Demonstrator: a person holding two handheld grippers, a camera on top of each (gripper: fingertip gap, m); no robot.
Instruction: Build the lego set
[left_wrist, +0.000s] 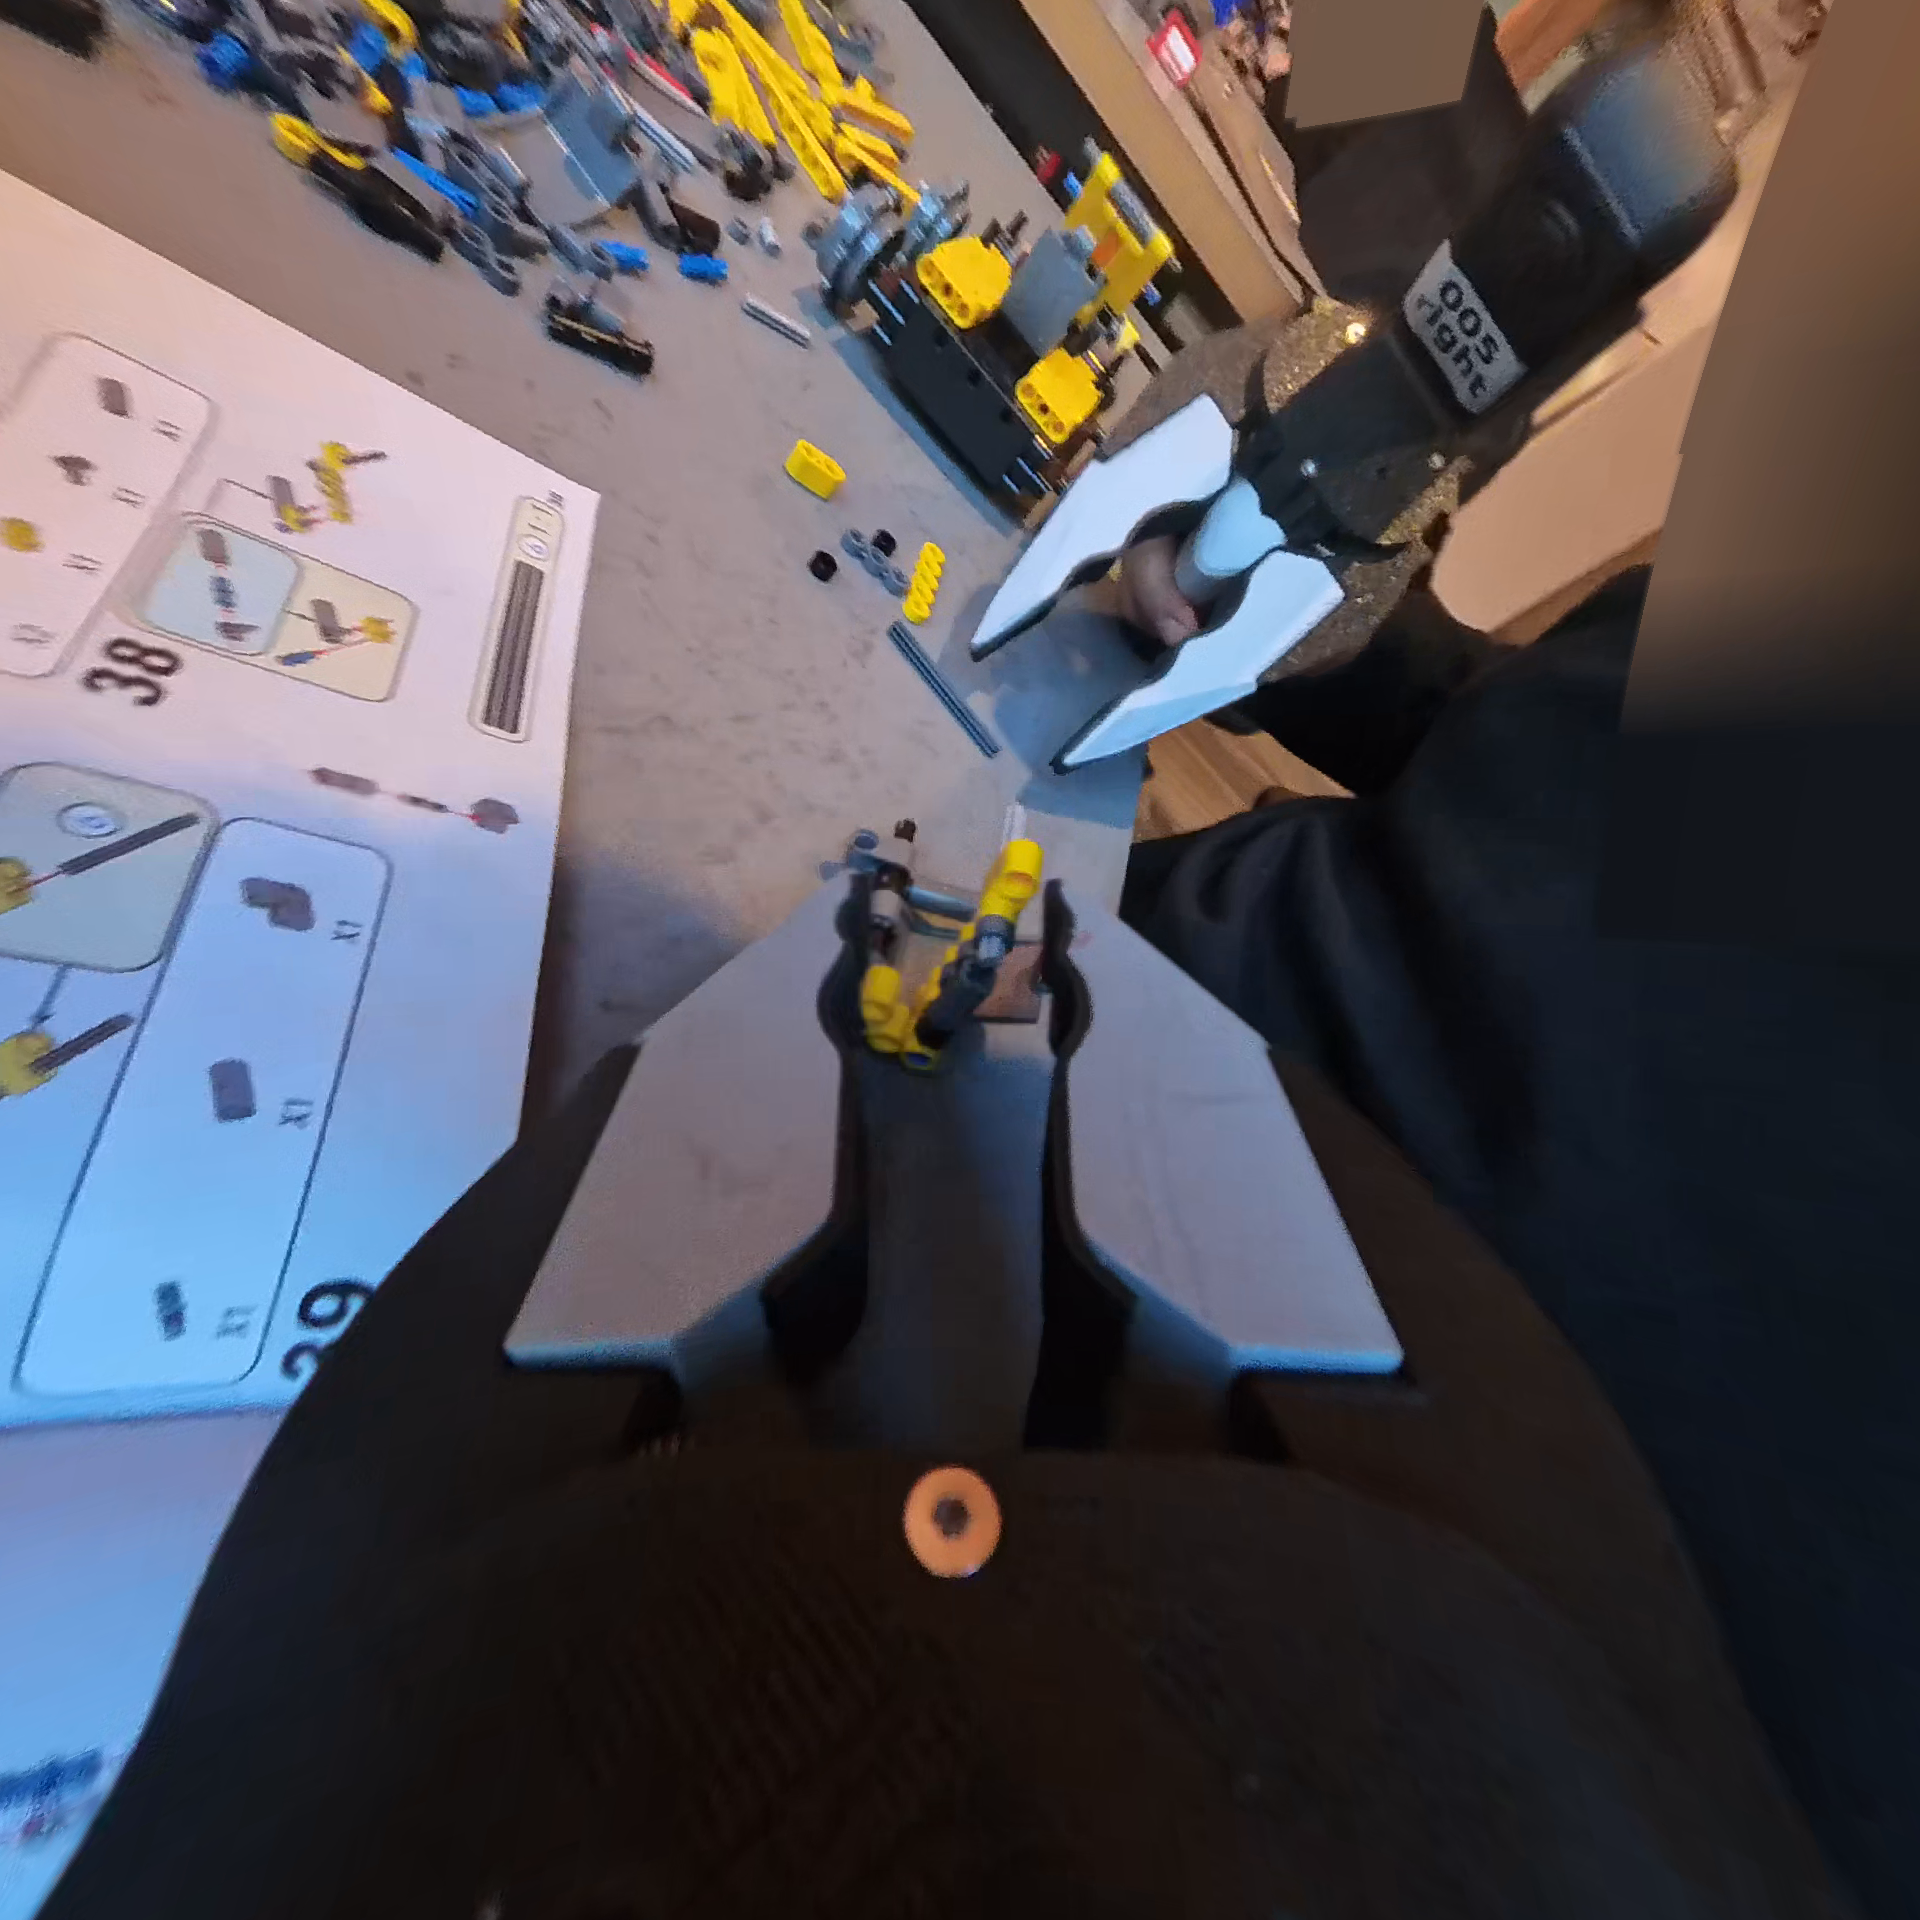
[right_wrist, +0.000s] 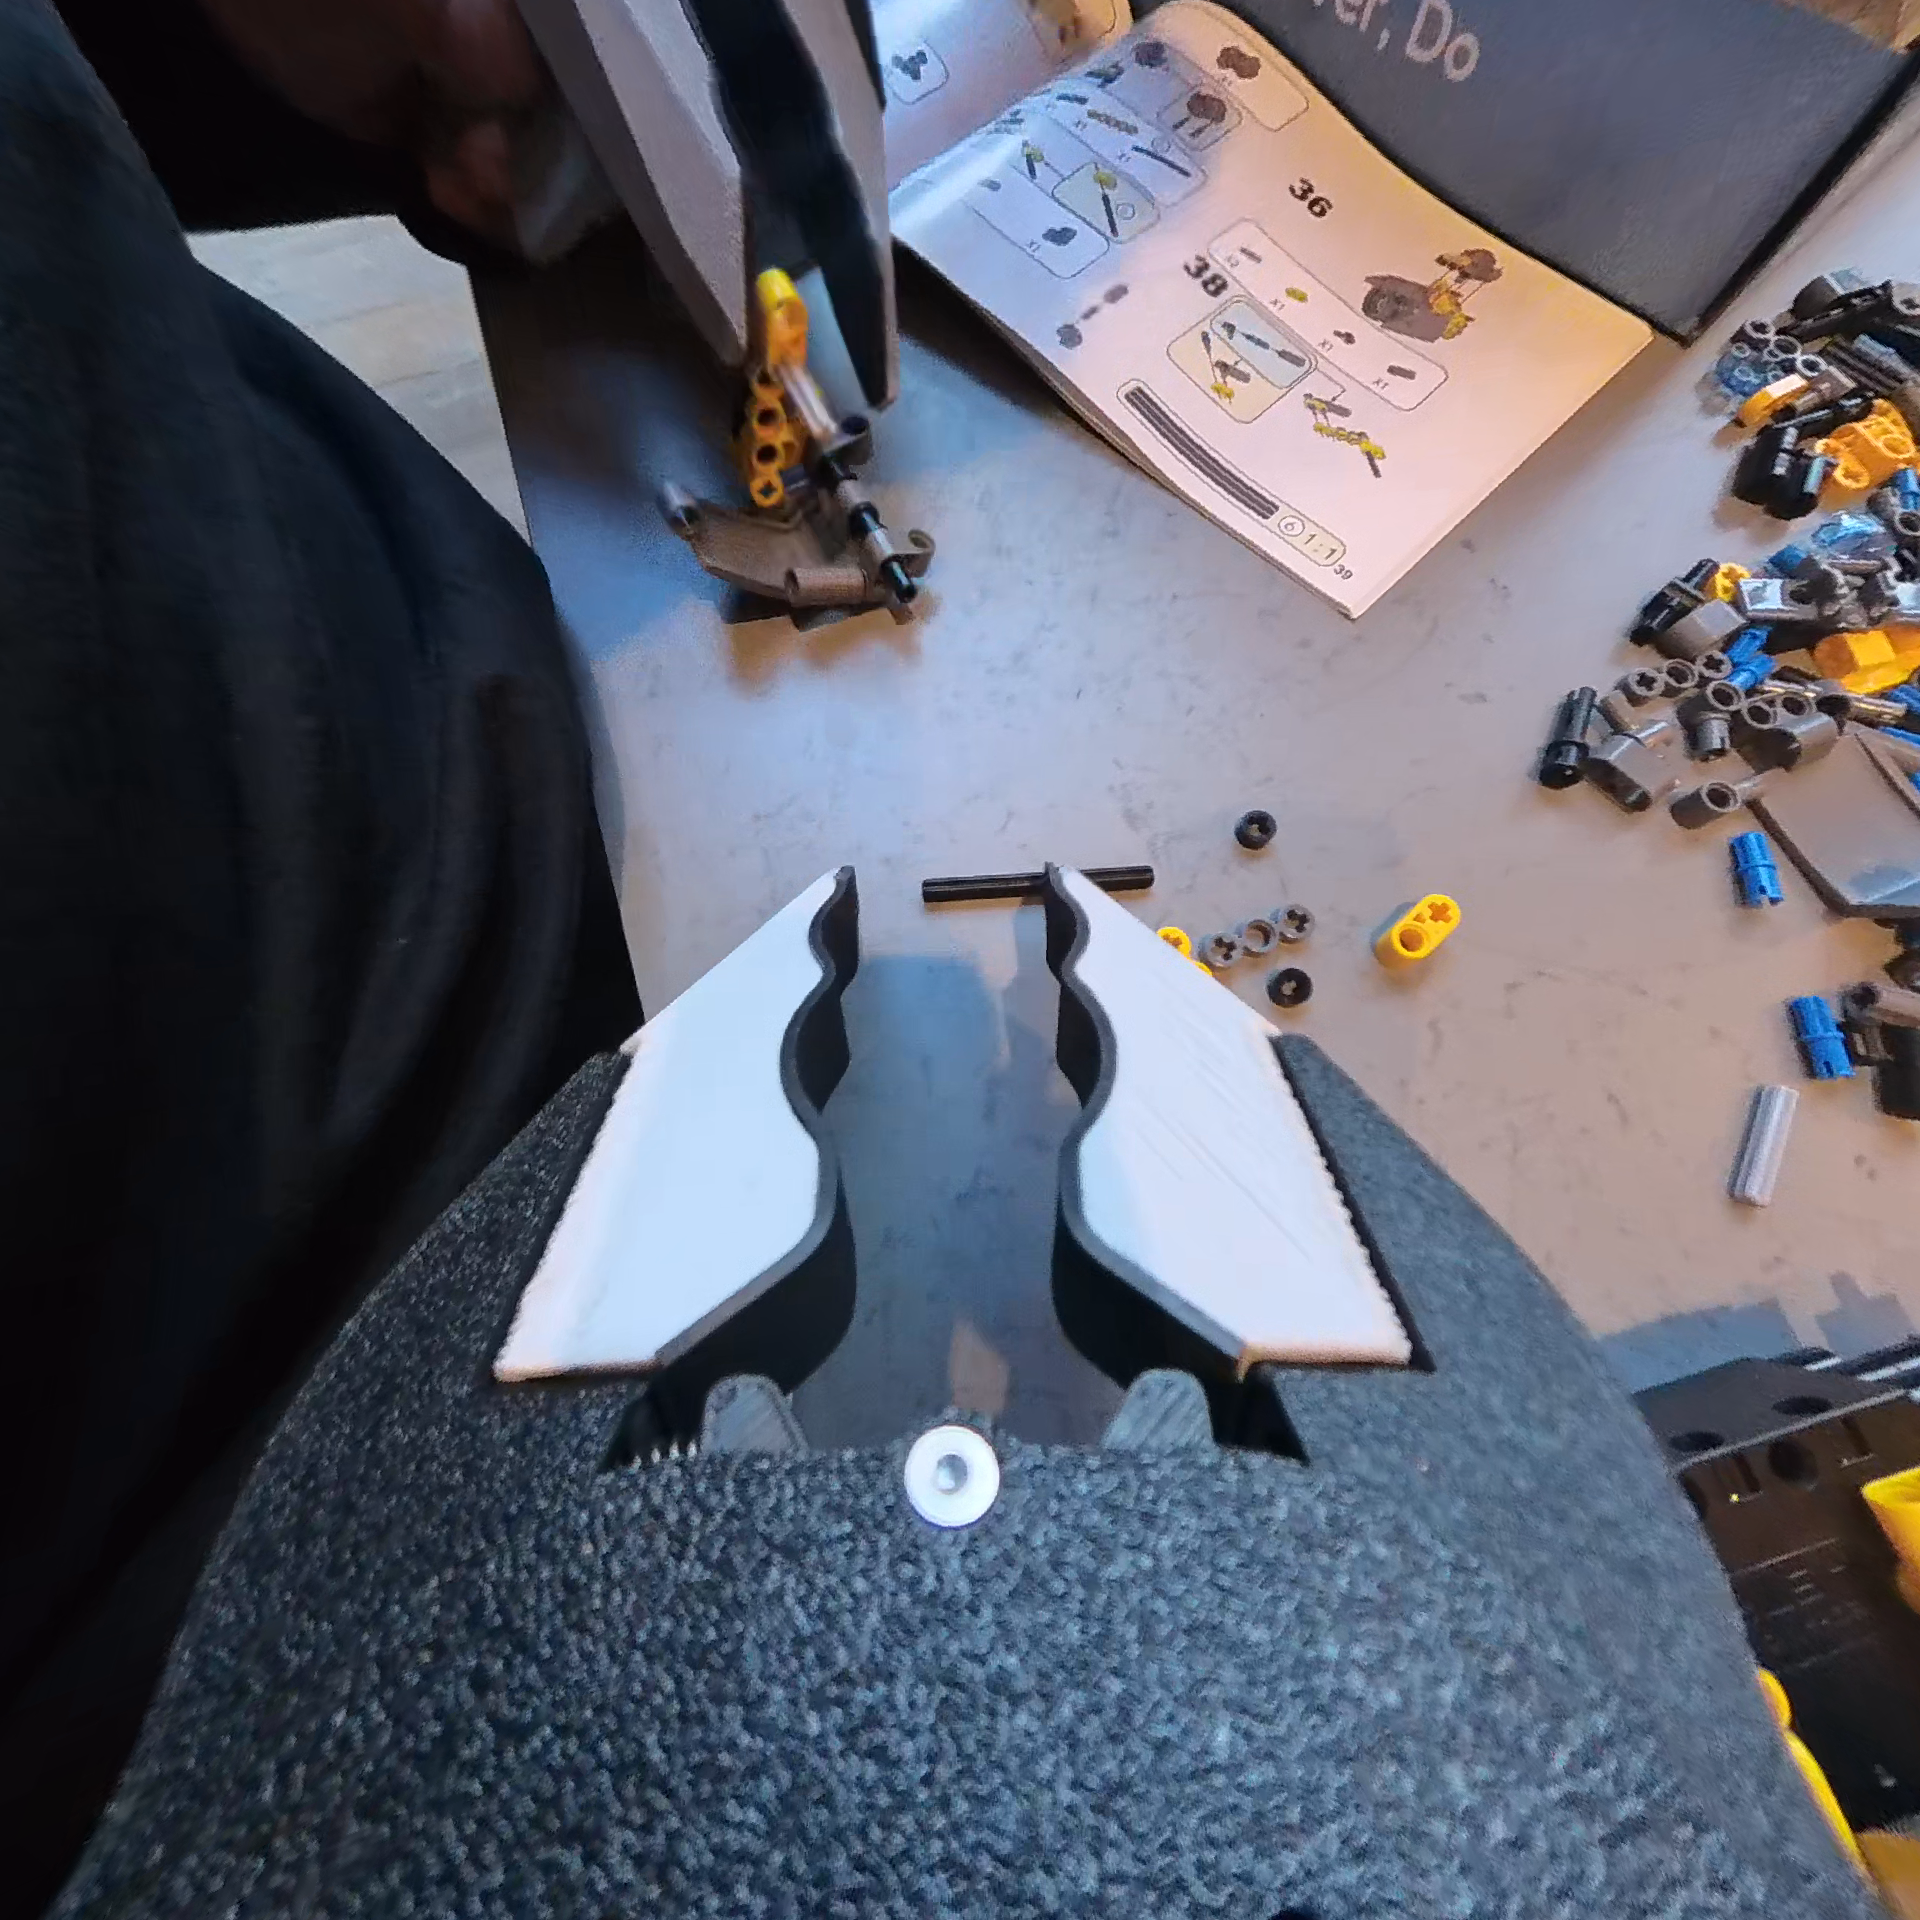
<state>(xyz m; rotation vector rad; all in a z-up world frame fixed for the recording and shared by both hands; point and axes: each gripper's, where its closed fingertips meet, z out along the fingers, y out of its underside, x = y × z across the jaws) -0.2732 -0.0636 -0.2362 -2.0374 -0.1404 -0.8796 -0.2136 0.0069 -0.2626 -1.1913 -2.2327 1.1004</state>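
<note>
While clamped in left gripper (left_wrist: 951, 914): small yellow-and-grey toy-brick assembly (right_wrist: 795, 457), lower end touching grey worktop (right_wrist: 1039, 707) near its edge.
Right gripper (right_wrist: 951, 883) spread wide, holding nothing, poised just above thin black plastic axle (right_wrist: 987, 885) lying flat on worktop. Just beside axle: small grey and black bushes (right_wrist: 1262, 935) and short yellow two-hole connector (right_wrist: 1415, 928). Farther off: open white paper instruction booklet (right_wrist: 1299, 343) and loose pile of blue, grey and yellow bricks (right_wrist: 1787, 675).
</note>
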